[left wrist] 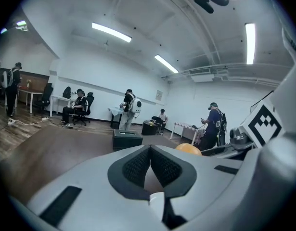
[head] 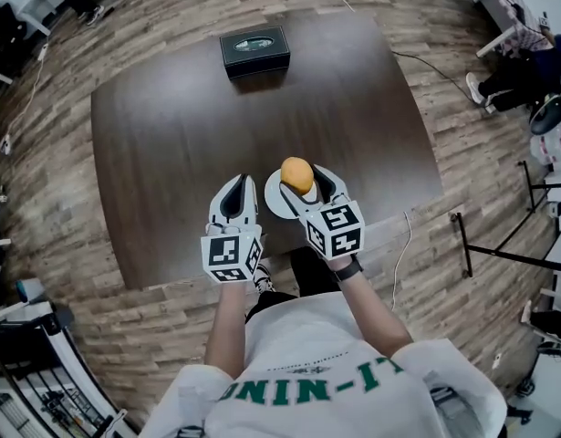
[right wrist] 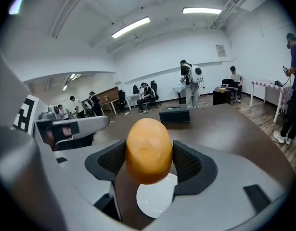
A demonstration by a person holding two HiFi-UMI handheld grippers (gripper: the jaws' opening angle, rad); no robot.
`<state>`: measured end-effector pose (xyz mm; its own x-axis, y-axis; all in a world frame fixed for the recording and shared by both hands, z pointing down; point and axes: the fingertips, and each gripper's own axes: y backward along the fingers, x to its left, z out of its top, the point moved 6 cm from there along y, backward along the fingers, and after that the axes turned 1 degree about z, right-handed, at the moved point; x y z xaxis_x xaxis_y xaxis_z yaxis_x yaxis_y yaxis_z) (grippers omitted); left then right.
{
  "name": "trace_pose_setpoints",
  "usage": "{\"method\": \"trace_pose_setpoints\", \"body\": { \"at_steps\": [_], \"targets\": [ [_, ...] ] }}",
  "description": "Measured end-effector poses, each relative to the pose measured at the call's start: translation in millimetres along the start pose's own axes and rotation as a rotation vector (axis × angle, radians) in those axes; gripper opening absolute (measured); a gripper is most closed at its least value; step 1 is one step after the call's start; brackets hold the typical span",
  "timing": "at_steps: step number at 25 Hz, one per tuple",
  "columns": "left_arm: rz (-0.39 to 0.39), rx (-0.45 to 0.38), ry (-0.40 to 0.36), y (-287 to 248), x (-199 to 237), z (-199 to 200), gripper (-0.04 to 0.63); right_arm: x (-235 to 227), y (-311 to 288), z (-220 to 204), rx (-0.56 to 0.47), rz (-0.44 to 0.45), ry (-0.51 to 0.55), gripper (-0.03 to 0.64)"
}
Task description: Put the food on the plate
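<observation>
1. My right gripper (head: 300, 180) is pinching an oval orange-yellow food piece (right wrist: 148, 150), one pad pressed on each side. I can't tell what kind of food it is.
2. It hangs over the white plate (right wrist: 157, 201), which sits near the front edge of the dark table (head: 171, 135).
3. The food's underside is hidden from me, so I can't tell if it touches the plate. The right gripper view suggests a gap.
4. From the head view, my right gripper covers most of the plate and only its left rim shows.
5. My left gripper (left wrist: 150, 163) hangs just beside it with the jaws pressed together and nothing between them.
6. In the left gripper view, only the food's top peeks over my right gripper's body.
7. A black box (head: 254, 51) sits at the far edge, its lid print too small to read.
</observation>
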<state>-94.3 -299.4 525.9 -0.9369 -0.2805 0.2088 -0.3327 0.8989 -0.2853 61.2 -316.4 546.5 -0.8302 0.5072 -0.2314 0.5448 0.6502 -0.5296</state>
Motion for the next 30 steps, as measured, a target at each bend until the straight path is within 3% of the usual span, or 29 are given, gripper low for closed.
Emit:
{"method": "trace_pose_setpoints", "body": {
  "at_steps": [7, 18, 30],
  "targets": [
    [0.025, 0.071, -0.027, -26.0, 7.1, -36.6, 0.015, -23.8, -44.5, -45.9, 0.133, 0.011, -0.035, 0.316],
    [0.03, 0.091, -0.024, -55.5, 14.5, -72.1, 0.015, -40.8, -98.3, -118.9, 0.34, 0.034, -0.068, 0.316],
    [0.051, 0.096, 0.024, -53.2, 23.2, -87.0, 0.015, -34.3, -118.7, -136.0, 0.419, -0.015, 0.008, 0.339]
  ]
}}
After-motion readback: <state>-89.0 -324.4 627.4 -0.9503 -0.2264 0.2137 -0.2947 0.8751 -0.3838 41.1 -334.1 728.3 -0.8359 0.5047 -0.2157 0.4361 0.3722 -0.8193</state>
